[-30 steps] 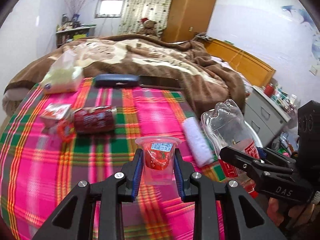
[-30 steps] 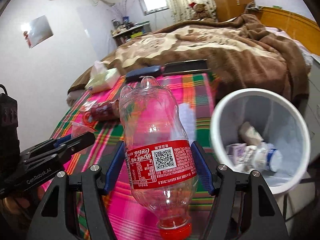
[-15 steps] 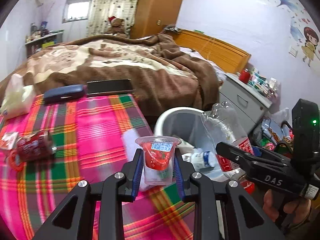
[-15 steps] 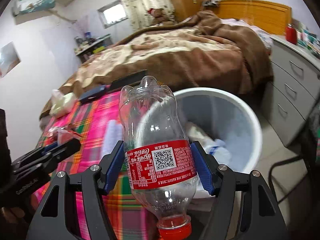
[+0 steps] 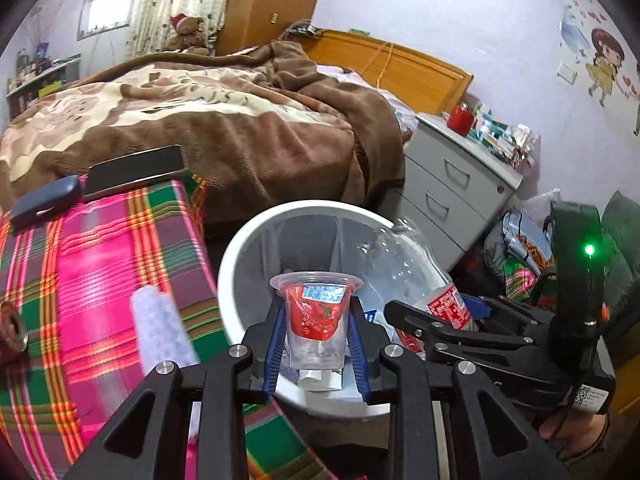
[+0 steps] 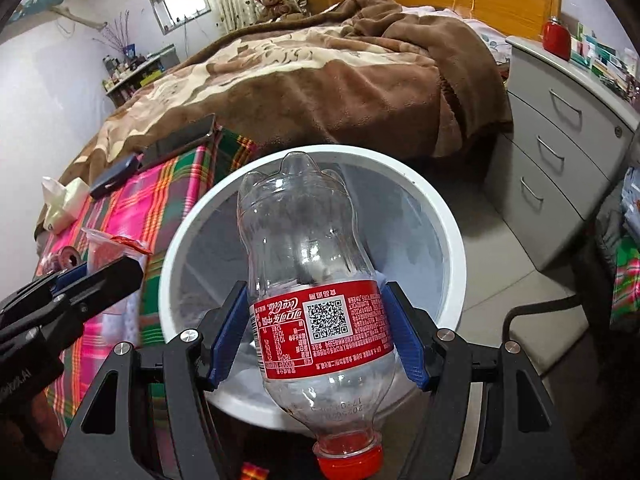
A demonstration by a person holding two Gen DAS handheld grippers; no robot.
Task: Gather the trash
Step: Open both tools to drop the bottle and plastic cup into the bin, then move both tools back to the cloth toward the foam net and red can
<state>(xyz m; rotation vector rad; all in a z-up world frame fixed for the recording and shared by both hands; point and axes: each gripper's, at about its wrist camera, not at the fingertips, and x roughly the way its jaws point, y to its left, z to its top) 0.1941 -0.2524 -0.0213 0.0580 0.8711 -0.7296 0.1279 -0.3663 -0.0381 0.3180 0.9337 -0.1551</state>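
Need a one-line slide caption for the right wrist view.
Right gripper holds an empty cola bottle, cap toward camera, over the white trash bin beside the plaid-covered bed.

Soft, even daylight fills the room, coming from a small bright window (image 5: 107, 12) at the far left, which is blown out to white. Shadows are faint. Both views bulge with fisheye distortion and darken to black at the corners. The plaid cloth (image 5: 100, 272) at near left is smeared by motion blur. Highlights glint on the clear bottle (image 6: 308, 248).
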